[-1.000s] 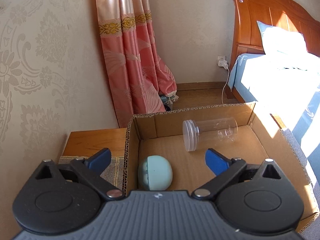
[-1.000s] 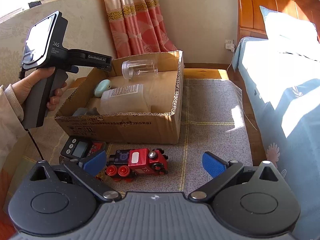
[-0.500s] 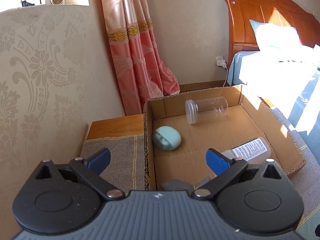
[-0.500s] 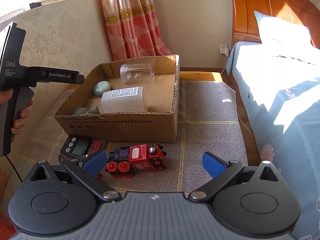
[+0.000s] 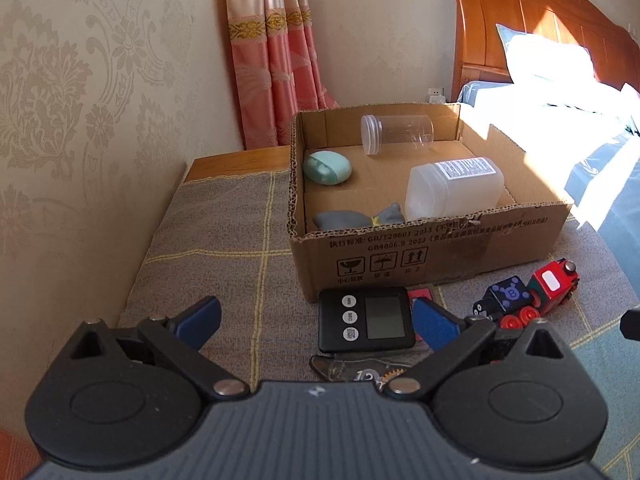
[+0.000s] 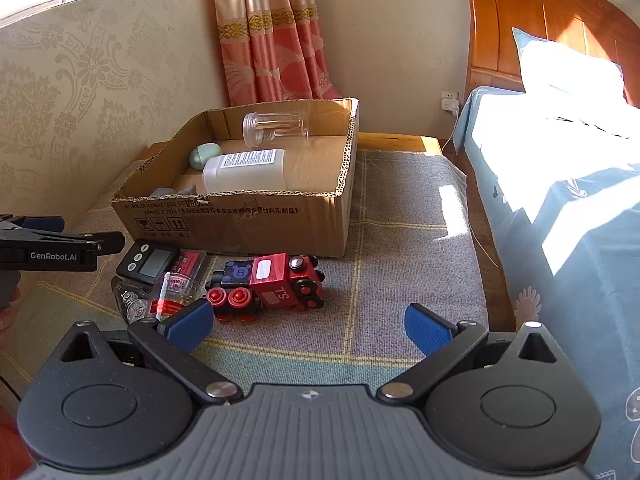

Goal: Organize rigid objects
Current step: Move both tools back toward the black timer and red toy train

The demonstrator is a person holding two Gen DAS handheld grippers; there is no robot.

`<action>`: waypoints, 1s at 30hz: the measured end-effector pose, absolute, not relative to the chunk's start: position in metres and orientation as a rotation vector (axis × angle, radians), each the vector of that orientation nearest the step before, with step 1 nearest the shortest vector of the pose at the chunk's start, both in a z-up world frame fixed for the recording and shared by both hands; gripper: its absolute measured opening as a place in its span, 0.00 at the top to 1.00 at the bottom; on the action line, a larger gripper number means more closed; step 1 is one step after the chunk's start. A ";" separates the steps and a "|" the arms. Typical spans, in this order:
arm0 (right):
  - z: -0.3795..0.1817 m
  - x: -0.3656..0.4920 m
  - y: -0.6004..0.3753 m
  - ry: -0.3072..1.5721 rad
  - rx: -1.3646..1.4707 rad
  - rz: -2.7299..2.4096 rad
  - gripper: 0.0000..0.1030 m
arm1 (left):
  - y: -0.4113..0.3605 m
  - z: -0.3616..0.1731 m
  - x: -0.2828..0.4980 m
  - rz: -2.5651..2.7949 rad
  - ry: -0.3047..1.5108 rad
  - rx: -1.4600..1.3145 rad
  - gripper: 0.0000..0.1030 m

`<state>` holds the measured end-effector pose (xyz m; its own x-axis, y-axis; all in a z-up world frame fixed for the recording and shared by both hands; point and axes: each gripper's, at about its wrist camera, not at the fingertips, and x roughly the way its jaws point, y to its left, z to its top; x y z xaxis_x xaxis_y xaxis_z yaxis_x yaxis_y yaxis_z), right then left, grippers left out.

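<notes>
A cardboard box (image 5: 436, 248) (image 6: 248, 220) on the grey rug holds a clear jar (image 5: 396, 133), a white labelled bottle (image 5: 454, 190), a teal oval case (image 5: 327, 167) and a grey object (image 5: 340, 219). In front of the box lie a black timer (image 5: 366, 318) (image 6: 149, 261), a red toy train (image 5: 528, 296) (image 6: 272, 282), a small glass cup (image 6: 174, 292) and a clear tape dispenser (image 5: 360, 368). My left gripper (image 5: 316, 318) is open and empty, just above the timer. My right gripper (image 6: 310, 326) is open and empty, near the train.
A wallpapered wall and a pink curtain (image 5: 276, 52) stand at the left and back. A wooden bed (image 6: 560, 92) with blue bedding runs along the right. A pink card (image 6: 190, 262) lies under the timer. The rug's right half (image 6: 400, 240) is bare.
My left gripper has pulled back out of the box toward me and dropped low over the timer. My right gripper has moved a little closer to the train.
</notes>
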<state>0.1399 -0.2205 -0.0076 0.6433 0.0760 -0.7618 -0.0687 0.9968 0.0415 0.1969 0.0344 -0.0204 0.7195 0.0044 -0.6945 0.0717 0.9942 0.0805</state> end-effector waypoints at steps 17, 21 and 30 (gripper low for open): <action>-0.041 0.219 -0.224 0.876 0.028 -0.002 0.00 | 0.041 -0.014 0.139 -0.129 0.826 0.160 0.02; -0.056 0.233 -0.224 0.914 0.016 -0.017 0.00 | 0.045 -0.010 0.135 -0.119 0.811 0.170 0.02; -0.056 0.193 -0.233 0.941 -0.011 -0.022 0.00 | 0.047 -0.031 0.139 -0.139 0.846 0.142 0.02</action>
<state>0.1935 -0.2333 -0.0557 0.5891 -0.0235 -0.8077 0.0135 0.9997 -0.0192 0.1389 0.0468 -0.0310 0.6550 -0.0656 -0.7528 0.1787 0.9814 0.0700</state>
